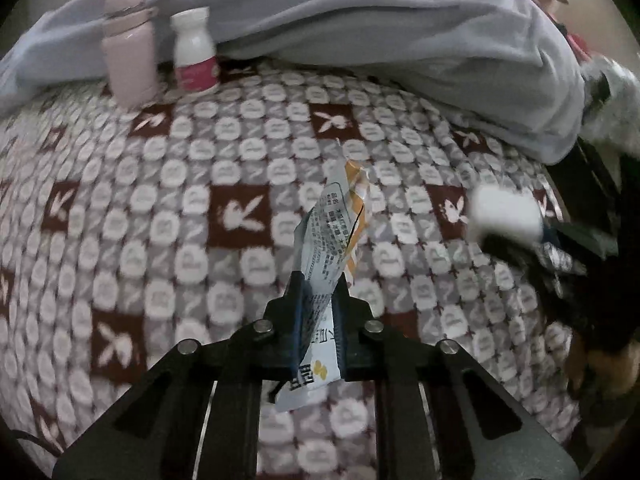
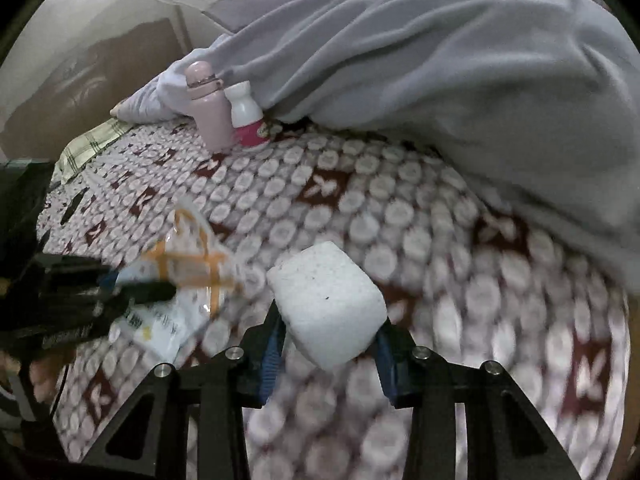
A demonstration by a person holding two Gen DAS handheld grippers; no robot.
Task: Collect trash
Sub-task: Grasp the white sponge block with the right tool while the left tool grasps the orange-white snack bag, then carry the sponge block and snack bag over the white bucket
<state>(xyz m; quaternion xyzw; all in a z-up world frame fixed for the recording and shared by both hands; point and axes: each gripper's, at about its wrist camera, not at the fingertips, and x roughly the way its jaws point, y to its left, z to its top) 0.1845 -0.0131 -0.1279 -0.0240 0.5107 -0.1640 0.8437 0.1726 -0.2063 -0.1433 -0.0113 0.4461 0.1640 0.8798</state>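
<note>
1. Left gripper [image 1: 320, 292] – jaws closed on a snack wrapper [image 1: 336, 232]: white/silver w/ orange stripes & printed text, pinched at its lower-mid part, upper end sticking up past the tips, lower end hanging below the fingers. Held clear above the bedspread [image 1: 160, 216]. Same item in right wrist view: wrapper [image 2: 180, 280] at left, blurred, w/ left gripper's dark fingers across it.

2. Right gripper [image 2: 330, 320] – jaws clamped on a white foam block [image 2: 326, 304], approx. cube shape, rounded corners, one blue pad on each side of it. Block is lifted off the bedspread [image 2: 360, 208]. In left wrist view the block [image 1: 506, 212] shows at right, blurred, near the bedspread's right edge, w/ dark gripper parts under it.

3. Bedspread – patterned: white roundels on grey, dark red squares w/ white rabbit-head motif. Carries items 4–6.

4. Pink bottle [image 1: 128, 44] – upright, rounded cap w/ band at neck. Far left part of bedspread, against the blanket. Also [image 2: 208, 108].

5. White bottle [image 1: 195, 50] – small, white cap, pink label round lower half. Upright, just beside pink bottle on its right; whether touching, can't tell. Also [image 2: 247, 120].

6. Grey blanket [image 1: 380, 40] – bunched, folds running along the far edge of the bedspread and down its right side. Also [image 2: 440, 60].

7. Checked cloth [image 2: 92, 144] – green/cream, at far left edge of bedspread, partly under it.
</note>
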